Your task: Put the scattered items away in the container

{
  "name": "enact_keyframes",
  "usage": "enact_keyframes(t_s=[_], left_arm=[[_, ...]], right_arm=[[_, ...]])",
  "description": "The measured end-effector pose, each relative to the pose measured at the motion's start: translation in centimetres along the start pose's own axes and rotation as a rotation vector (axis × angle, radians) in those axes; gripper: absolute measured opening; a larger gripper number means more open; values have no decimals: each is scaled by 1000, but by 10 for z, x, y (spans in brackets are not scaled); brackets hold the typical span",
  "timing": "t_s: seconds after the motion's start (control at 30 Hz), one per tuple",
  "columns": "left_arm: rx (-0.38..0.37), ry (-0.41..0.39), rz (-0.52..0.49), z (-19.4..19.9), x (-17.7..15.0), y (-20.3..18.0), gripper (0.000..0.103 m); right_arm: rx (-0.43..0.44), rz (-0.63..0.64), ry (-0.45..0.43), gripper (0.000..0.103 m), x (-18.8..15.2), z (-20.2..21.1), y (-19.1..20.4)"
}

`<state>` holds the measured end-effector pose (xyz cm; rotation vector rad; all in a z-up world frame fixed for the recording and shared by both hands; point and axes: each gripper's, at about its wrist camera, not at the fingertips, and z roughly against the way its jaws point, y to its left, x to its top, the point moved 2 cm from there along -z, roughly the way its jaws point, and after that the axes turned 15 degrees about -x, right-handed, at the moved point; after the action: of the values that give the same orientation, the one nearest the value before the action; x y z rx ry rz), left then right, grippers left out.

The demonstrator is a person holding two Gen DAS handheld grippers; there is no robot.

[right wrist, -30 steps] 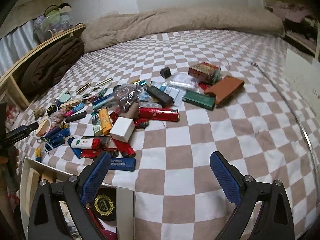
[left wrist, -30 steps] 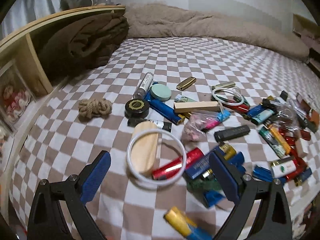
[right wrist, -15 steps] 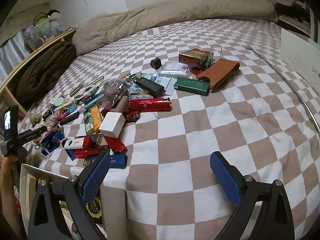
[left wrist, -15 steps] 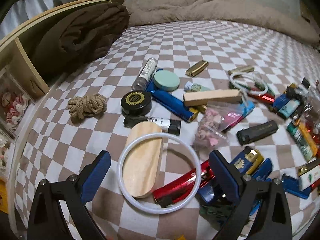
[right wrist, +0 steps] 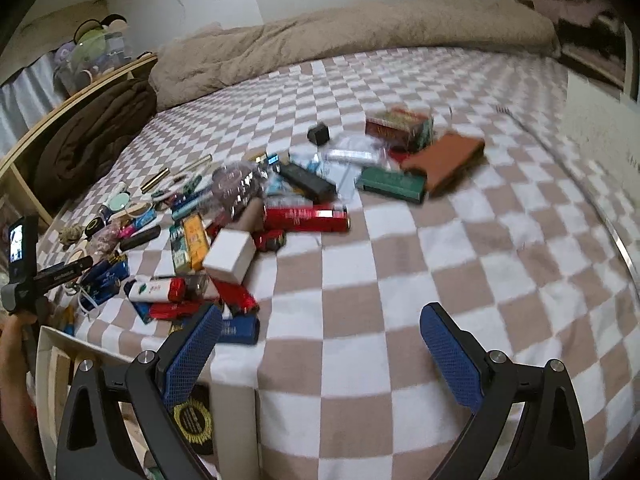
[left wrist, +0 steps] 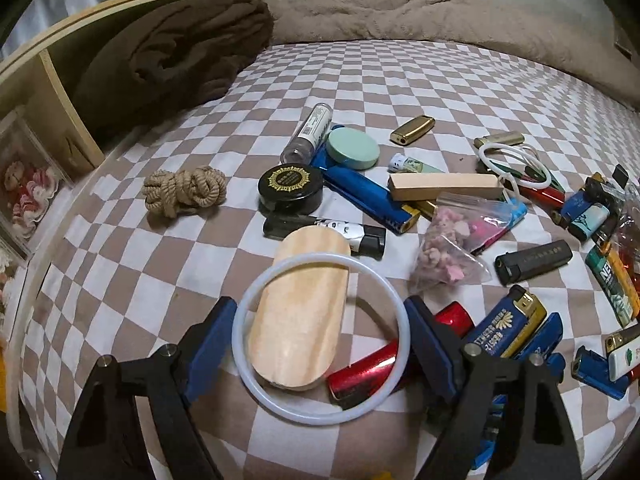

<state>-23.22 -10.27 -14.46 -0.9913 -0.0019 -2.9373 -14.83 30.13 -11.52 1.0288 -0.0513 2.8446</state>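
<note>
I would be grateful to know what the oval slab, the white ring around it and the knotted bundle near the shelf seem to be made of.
Oval slab: pale unfinished wood, with visible grain.
White ring: probably silicone or plastic; smooth, translucent, matte.
Knotted bundle: twisted natural-fibre rope, perhaps jute; tan, coarse strands.

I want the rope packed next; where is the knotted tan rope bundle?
Left wrist view: the knotted tan rope bundle lies alone on the checkered bedsheet, left of the round black tin.
</note>
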Motion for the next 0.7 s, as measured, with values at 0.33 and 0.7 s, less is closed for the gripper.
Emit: enact_keyframes(t_s=[0.33,0.7], left_arm=[[-73,-41,76,15,-8,14,84],[-121,-85,71,35,-18,12,84]], right_arm=[[128,73,74,99,41,-13,42],[88,224,252,72,50,-64,107]])
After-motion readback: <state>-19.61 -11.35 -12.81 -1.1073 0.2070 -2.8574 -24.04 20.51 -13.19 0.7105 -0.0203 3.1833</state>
